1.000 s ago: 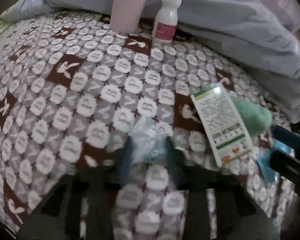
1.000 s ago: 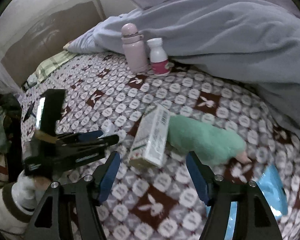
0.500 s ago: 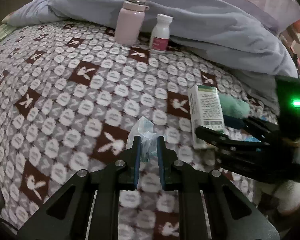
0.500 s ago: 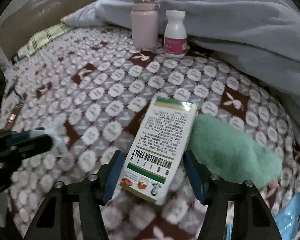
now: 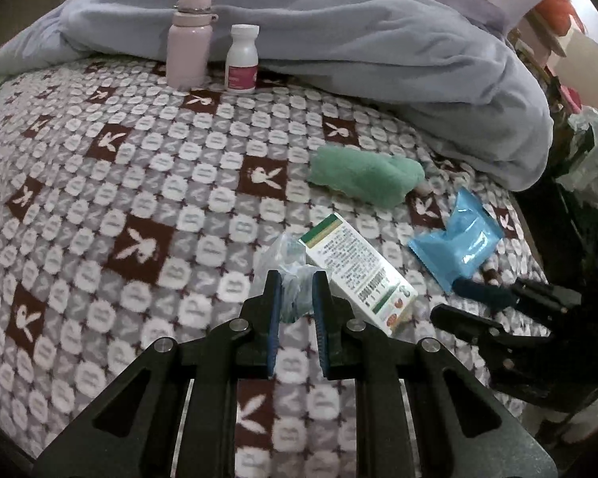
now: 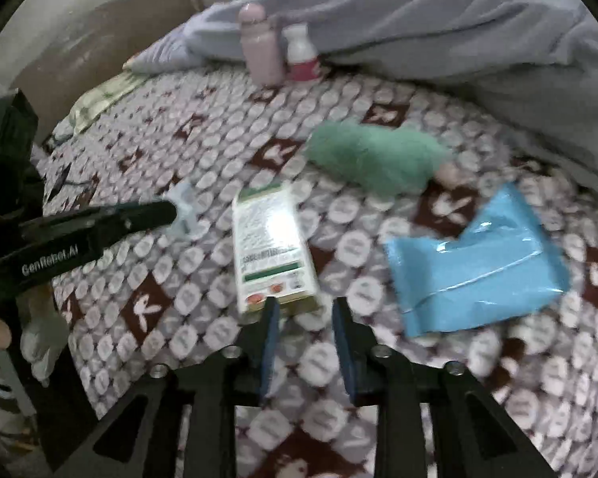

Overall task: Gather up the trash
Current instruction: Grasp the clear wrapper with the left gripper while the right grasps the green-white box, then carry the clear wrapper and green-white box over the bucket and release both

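Note:
My left gripper (image 5: 293, 281) is shut on a crumpled clear plastic wrapper (image 5: 285, 257), held just above the patterned blanket (image 5: 139, 183). The wrapper also shows in the right wrist view (image 6: 183, 211) at the left gripper's tip. A white and green carton (image 5: 358, 275) lies flat beside it. My right gripper (image 6: 303, 310) is partly open, its fingertips at the near end of the carton (image 6: 273, 255), not closed on it. A blue foil packet (image 6: 478, 263) lies to the right, also seen in the left wrist view (image 5: 456, 239).
A green fuzzy sock (image 5: 362, 177) lies beyond the carton. A pink flask (image 5: 189, 40) and a white pill bottle (image 5: 242, 59) stand at the back against a bunched blue duvet (image 5: 378, 40). The bed's edge drops off at right.
My left gripper closed on the plastic wrapper and moved right beside the carton. My right gripper drew back and narrowed, its tips now at the carton's near end.

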